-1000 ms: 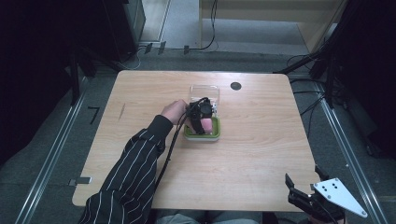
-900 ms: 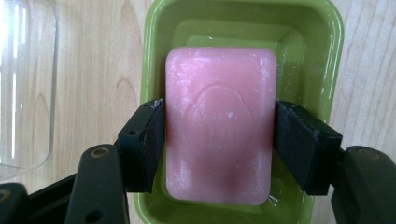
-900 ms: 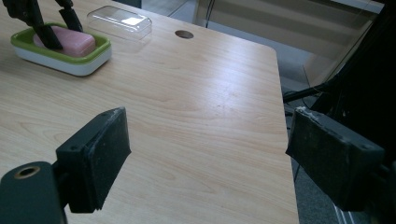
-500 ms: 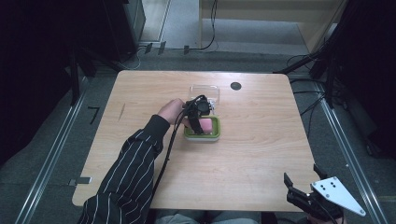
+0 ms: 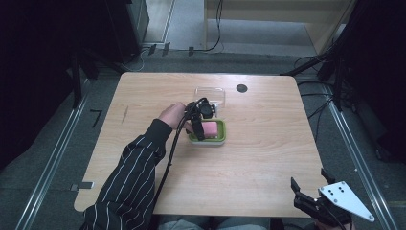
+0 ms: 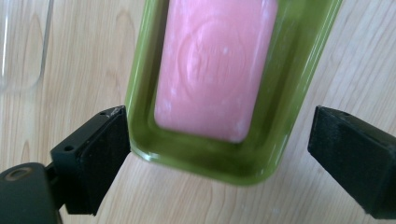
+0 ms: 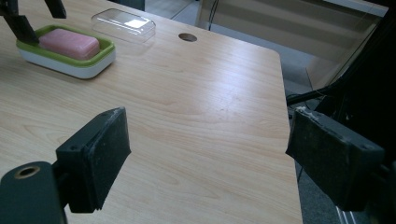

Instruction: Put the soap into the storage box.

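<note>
Your left gripper (image 6: 219,154) has just been opening — jaws released, straddling the dish (image 6: 285,93) end, soap (image 6: 215,65) inside, long axis running straight ahead. Right gripper (image 7: 208,158) open, well apart.

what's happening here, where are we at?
A person works with the left gripper over a green soap dish near the middle of the table. A pink soap bar lies in the dish. The jaws have just been opening and now stand apart around the dish's near end, nothing clamped. A clear lid sits on the table just behind the dish. The right gripper hangs open at the table's near right corner.
</note>
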`<action>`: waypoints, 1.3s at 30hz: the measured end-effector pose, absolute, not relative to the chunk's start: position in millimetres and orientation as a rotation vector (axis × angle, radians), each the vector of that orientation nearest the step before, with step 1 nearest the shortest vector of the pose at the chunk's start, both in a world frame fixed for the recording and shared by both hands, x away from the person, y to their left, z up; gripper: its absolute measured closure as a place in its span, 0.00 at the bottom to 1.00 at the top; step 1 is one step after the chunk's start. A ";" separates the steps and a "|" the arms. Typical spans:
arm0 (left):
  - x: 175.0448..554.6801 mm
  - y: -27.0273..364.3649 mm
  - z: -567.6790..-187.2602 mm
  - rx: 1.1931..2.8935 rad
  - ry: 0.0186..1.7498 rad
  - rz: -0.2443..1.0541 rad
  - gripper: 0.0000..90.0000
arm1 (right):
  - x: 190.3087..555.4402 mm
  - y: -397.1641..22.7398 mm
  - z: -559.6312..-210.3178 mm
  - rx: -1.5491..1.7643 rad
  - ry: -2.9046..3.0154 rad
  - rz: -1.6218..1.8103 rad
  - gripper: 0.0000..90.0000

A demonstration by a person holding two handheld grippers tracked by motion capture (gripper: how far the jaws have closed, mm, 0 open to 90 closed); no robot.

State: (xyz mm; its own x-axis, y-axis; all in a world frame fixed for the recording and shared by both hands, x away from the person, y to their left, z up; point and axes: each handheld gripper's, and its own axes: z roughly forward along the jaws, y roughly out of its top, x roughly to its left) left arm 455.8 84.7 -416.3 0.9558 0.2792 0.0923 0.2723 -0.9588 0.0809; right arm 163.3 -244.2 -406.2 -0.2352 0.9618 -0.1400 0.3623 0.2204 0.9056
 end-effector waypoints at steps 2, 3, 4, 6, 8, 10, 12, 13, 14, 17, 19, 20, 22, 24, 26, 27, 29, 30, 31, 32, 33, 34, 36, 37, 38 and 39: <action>453.8 87.2 -414.3 3.043 0.451 0.175 0.07 | 163.6 -243.4 -406.2 1.241 1.738 0.997 0.15; 452.6 88.6 -414.1 3.041 0.460 0.177 0.06 | 163.7 -243.3 -406.2 1.241 1.738 0.998 0.15; 451.4 89.7 -413.6 3.043 0.469 0.179 0.06 | 163.6 -243.4 -406.2 1.241 1.738 0.998 0.15; 449.6 91.6 -413.9 3.047 0.488 0.185 0.05 | 163.6 -243.5 -406.2 1.244 1.735 1.000 0.15; 448.6 93.3 -413.6 3.052 0.514 0.190 0.04 | 163.7 -243.7 -406.1 1.241 1.735 1.004 0.15; 446.9 95.6 -413.3 3.052 0.535 0.187 0.04 | 164.2 -243.3 -406.1 1.240 1.735 1.005 0.15; 444.2 98.3 -413.8 3.054 0.549 0.193 0.04 | 164.8 -242.9 -406.1 1.239 1.736 1.008 0.15; 442.6 100.0 -414.1 3.055 0.556 0.188 0.04 | 165.2 -242.8 -406.0 1.236 1.739 1.007 0.15; 440.4 101.8 -414.4 3.051 0.569 0.187 0.04 | 165.6 -242.4 -406.1 1.234 1.740 1.010 0.15; 435.0 108.5 -413.8 3.051 0.597 0.189 0.04 | 166.6 -241.5 -406.1 1.232 1.741 1.012 0.15; 430.6 114.0 -415.4 3.045 0.623 0.198 0.04 | 167.0 -240.9 -406.0 1.234 1.741 1.014 0.15; 428.7 116.8 -415.5 3.046 0.638 0.196 0.04 | 167.5 -241.0 -406.0 1.227 1.743 1.015 0.15; 424.3 123.1 -416.4 3.042 0.664 0.201 0.04 | 168.0 -240.4 -405.9 1.225 1.748 1.017 0.15; 420.4 129.7 -416.8 3.048 0.694 0.202 0.04 | 168.6 -239.7 -405.9 1.226 1.748 1.016 0.15; 416.5 136.3 -416.9 3.048 0.716 0.207 0.04 | 169.6 -239.3 -405.9 1.218 1.751 1.020 0.15; 414.4 139.5 -416.7 3.038 0.738 0.212 0.04 | 170.0 -238.8 -405.9 1.219 1.751 1.021 0.15; 410.4 145.4 -416.7 3.025 0.767 0.223 0.04 | 170.5 -238.5 -405.9 1.214 1.754 1.023 0.15; 408.1 147.9 -417.3 3.020 0.783 0.231 0.04 | 170.7 -238.3 -405.9 1.215 1.753 1.024 0.15; 405.8 150.2 -417.9 3.019 0.794 0.234 0.04 | 170.8 -238.2 -405.8 1.215 1.755 1.025 0.15; 403.1 152.5 -419.0 3.015 0.802 0.236 0.04 | 170.9 -238.1 -405.8 1.214 1.755 1.025 0.15; 400.7 154.4 -420.1 3.014 0.813 0.234 0.04 | 171.1 -238.0 -405.8 1.215 1.755 1.025 0.15; 398.0 156.0 -421.5 3.010 0.828 0.237 0.04 | 171.3 -237.9 -405.8 1.212 1.756 1.025 0.15; 393.3 159.1 -424.2 3.010 0.850 0.241 0.03 | 171.2 -237.7 -405.8 1.212 1.757 1.027 0.15; 390.9 160.4 -425.3 3.009 0.860 0.246 0.03 | 171.3 -237.6 -405.8 1.212 1.756 1.028 0.15; 388.4 161.9 -426.8 3.000 0.880 0.248 0.03 | 171.3 -237.5 -405.7 1.212 1.756 1.029 0.15; 386.3 163.4 -427.6 2.999 0.891 0.249 0.03 | 171.3 -237.5 -405.7 1.211 1.755 1.028 0.15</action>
